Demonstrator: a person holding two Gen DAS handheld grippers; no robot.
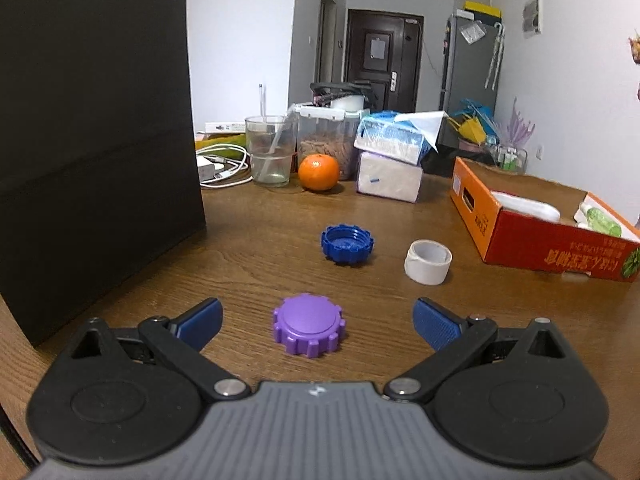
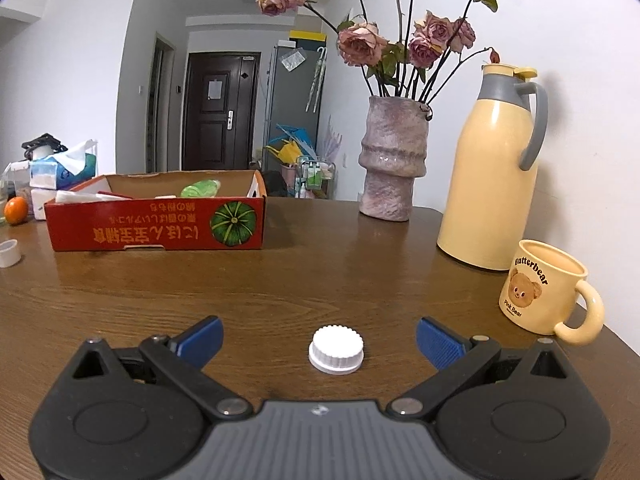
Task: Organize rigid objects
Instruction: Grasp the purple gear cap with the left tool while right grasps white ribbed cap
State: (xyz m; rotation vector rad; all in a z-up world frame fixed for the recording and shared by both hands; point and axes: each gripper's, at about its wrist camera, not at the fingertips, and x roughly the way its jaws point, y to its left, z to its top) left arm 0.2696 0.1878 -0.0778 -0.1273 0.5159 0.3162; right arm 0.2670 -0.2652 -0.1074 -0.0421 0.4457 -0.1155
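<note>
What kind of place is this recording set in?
Most likely a lived-in flat: a wooden table with a vase of roses and a thermos, plus a fridge by the door.

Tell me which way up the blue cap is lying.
Upside down. The blue cap rests on the table with its open side up; the hollow inside and inner rim show in the left wrist view.

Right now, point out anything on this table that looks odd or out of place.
Only the blue cap stands out: it lies upside down, open side up, while the purple cap and white cap sit top up. Nothing looks spilled or damaged.
</note>
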